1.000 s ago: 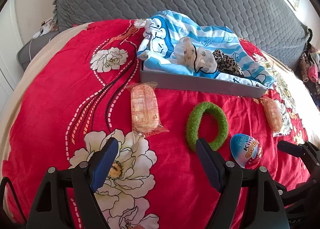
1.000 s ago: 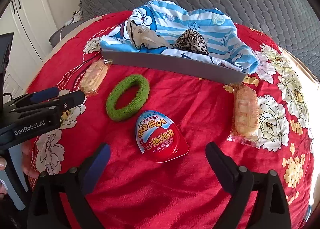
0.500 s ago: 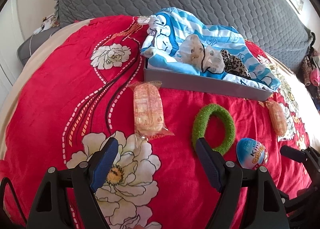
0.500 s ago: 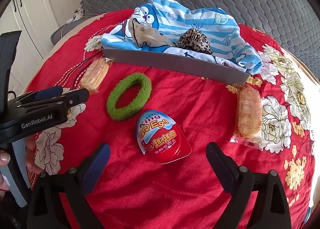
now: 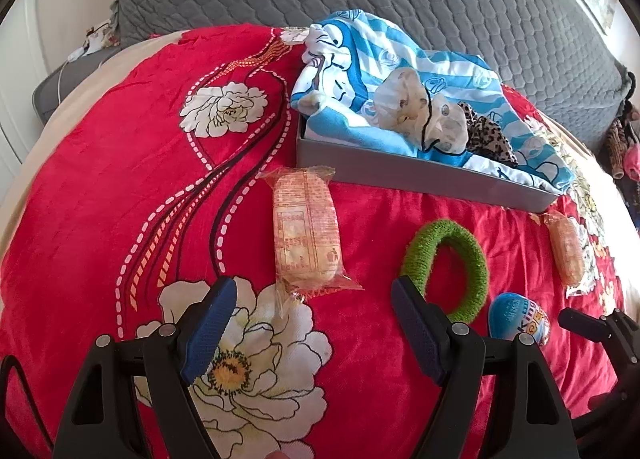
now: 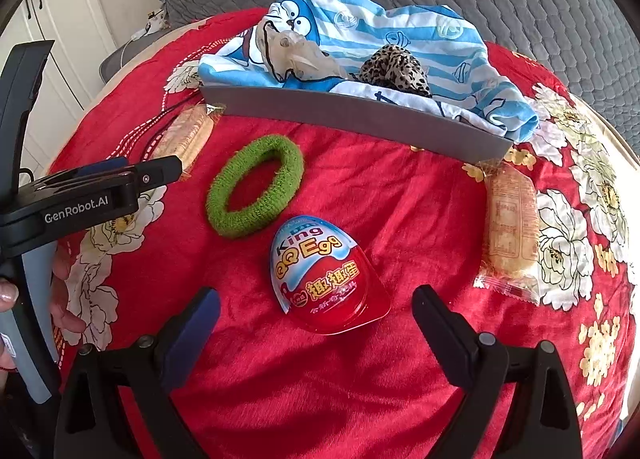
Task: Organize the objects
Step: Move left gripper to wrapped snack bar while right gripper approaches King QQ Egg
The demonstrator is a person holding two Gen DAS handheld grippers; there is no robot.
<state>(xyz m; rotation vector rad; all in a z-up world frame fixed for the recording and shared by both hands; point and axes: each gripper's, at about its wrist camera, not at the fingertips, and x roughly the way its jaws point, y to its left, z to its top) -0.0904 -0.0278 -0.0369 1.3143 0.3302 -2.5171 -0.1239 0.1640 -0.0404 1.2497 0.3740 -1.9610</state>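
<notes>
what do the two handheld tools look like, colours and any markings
Both tools are matte black plastic frames with silver rivets, and their fingers carry dark blue textured pads. The left tool shows white "GenRobot.AI" lettering on its side and a grey-blue handle. The right tool looks the same.

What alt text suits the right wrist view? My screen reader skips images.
Open right tongs hover before a King Egg toy egg on a red floral bedspread. Beyond lie a green hair scrunchie, two wrapped snacks, and a gray tray holding Doraemon cloth.

Green ring [image 6: 255, 185], egg [image 6: 326, 274], two wrapped snacks [image 5: 306, 233] before grey box [image 6: 360, 119].
</notes>
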